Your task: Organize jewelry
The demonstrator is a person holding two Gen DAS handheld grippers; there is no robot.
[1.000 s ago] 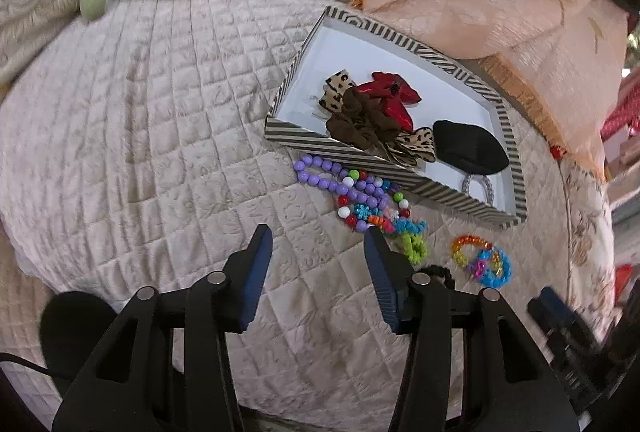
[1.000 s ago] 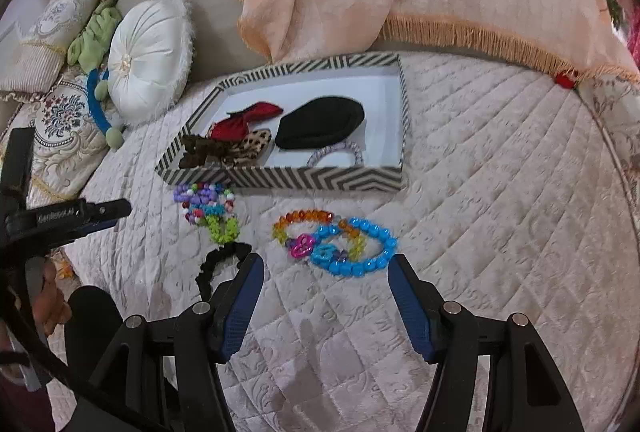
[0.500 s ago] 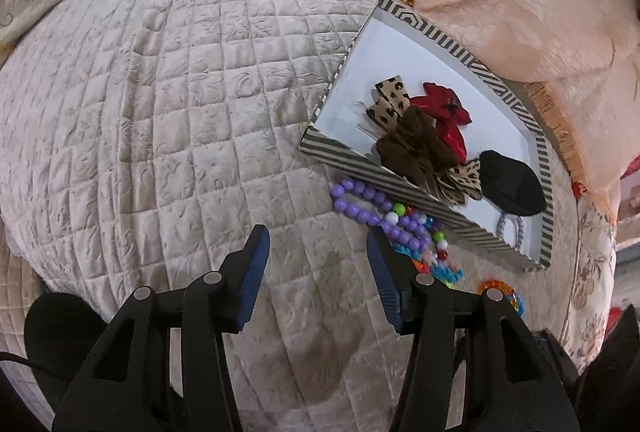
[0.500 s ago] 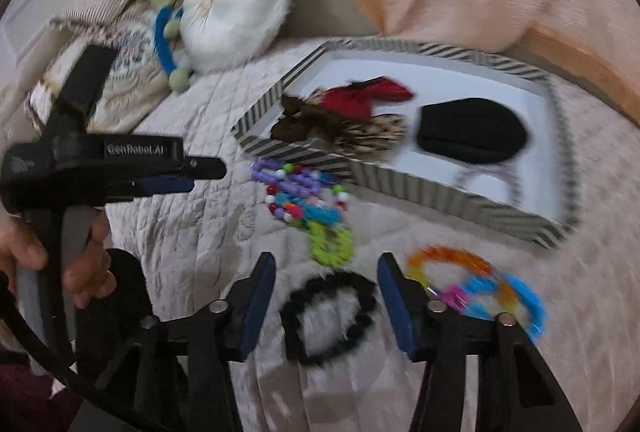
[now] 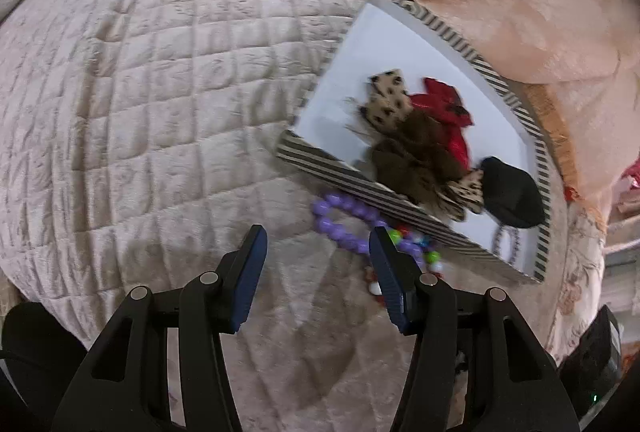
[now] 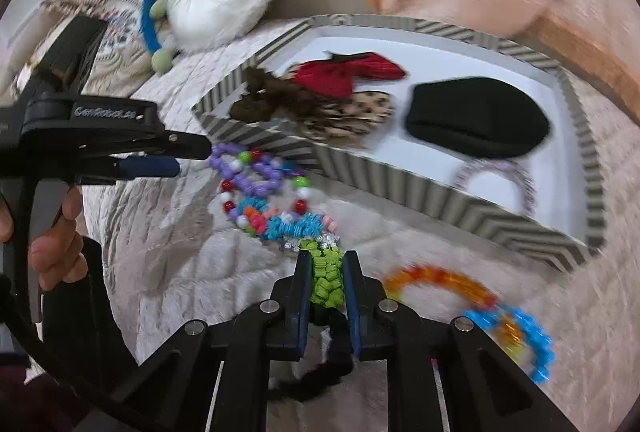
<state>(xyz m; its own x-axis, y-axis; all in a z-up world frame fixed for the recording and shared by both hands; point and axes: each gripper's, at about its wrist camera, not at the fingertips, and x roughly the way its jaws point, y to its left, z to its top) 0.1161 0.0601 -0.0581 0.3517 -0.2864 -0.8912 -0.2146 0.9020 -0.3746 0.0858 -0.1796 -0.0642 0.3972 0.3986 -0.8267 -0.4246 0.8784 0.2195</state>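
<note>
Right gripper — jaws closing, nearly together. A black bracelet lies between and under the fingers, with the green bead cluster showing in the gap at the tips. Whether the pads already press on the black band can't be told; the frame is blurred and the band runs beneath the fingers.

Left gripper — jaws opening, wide apart, nothing between them. It hovers over the quilted bedspread, just beside the purple bead string.

Location of items: loose beaded pieces lie in a tangle on the quilt against the near wall of the striped tray. The orange and blue bracelets sit apart to the right. Already in the tray: hair bows, a black pouch, a pale bracelet.

Handling, est.:
- Black band looks soft, light and stretchy — will droop once lifted; grip across the band's thickness, not the hoop.
- Bead strings are light, with hard, slick beads on elastic; prob. snag on each other.
- Risk: green cluster gets pinched along with the band and drags the tangled pile after it.
- Quilt is soft, so the fingertips can press down into it to get under a strand.
</note>
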